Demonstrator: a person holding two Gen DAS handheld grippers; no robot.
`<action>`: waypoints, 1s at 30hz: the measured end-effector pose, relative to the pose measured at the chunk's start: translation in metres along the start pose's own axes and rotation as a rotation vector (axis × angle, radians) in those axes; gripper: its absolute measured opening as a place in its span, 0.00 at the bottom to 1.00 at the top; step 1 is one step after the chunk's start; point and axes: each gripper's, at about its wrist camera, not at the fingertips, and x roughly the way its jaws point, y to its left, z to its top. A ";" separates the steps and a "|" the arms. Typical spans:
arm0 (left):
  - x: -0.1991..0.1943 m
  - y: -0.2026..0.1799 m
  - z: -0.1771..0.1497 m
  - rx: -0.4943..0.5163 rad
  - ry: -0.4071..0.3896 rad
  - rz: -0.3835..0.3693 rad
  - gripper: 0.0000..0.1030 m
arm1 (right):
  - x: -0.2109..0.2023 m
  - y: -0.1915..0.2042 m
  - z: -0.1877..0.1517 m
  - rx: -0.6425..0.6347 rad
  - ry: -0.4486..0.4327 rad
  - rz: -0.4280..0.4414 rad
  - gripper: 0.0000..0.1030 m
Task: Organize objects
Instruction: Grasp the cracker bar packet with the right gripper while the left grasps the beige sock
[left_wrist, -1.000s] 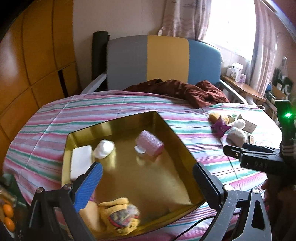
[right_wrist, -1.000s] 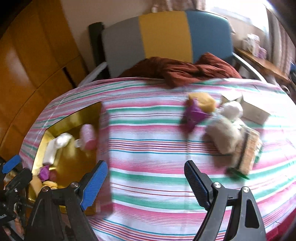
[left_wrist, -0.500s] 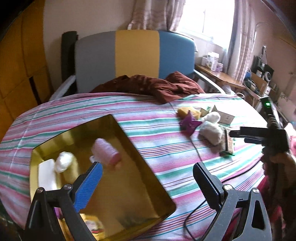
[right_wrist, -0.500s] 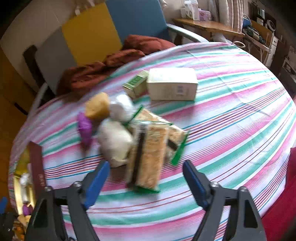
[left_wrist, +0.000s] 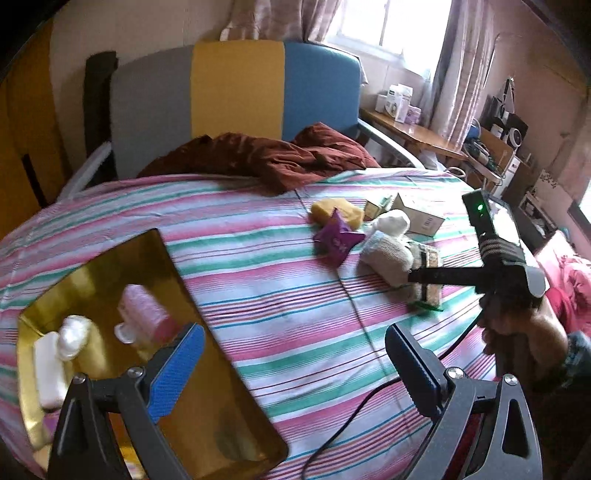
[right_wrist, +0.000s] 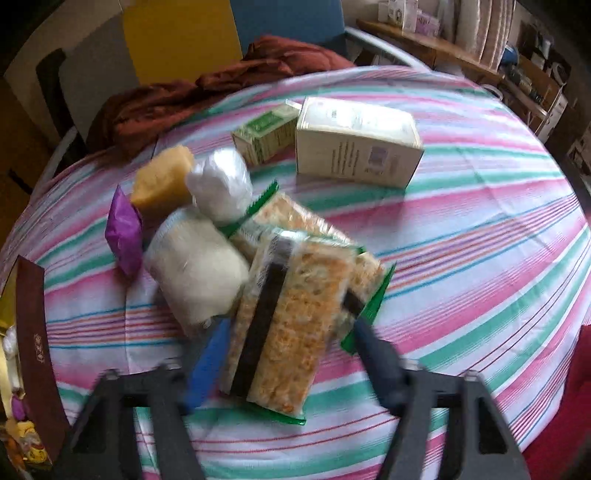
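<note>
A gold box (left_wrist: 110, 258) lies at the left of the striped table and holds a pink roll (left_wrist: 142, 308), a white ball (left_wrist: 74, 336) and a white block (left_wrist: 46, 369). My left gripper (left_wrist: 291, 369) is open and empty by the box's right wall. My right gripper (right_wrist: 288, 350) is open, its fingers on either side of a cracker packet (right_wrist: 288, 325). Beside the packet lie a cream sock roll (right_wrist: 195, 273), a purple packet (right_wrist: 123, 232), a yellow sponge (right_wrist: 162, 181) and a white plastic ball (right_wrist: 221, 188). The right gripper (left_wrist: 413, 277) also shows in the left view.
A cream carton (right_wrist: 354, 144) and a small green carton (right_wrist: 266, 133) lie behind the pile. A maroon cloth (left_wrist: 266, 158) lies at the table's far edge before a grey, yellow and blue chair (left_wrist: 236, 85). A cable (left_wrist: 354, 417) runs across the near edge.
My right gripper has moved in low over the pile and now straddles the cracker packet. The left view has swung a little right, away from the gold box.
</note>
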 end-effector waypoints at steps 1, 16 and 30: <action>0.003 -0.002 0.002 -0.004 0.007 -0.011 0.96 | -0.001 -0.001 -0.001 0.000 -0.002 -0.008 0.52; 0.066 -0.055 0.035 0.040 0.091 -0.145 0.86 | -0.053 -0.057 -0.016 0.273 -0.202 0.106 0.50; 0.151 -0.080 0.064 -0.143 0.241 -0.254 0.76 | -0.064 -0.065 -0.012 0.305 -0.274 0.208 0.50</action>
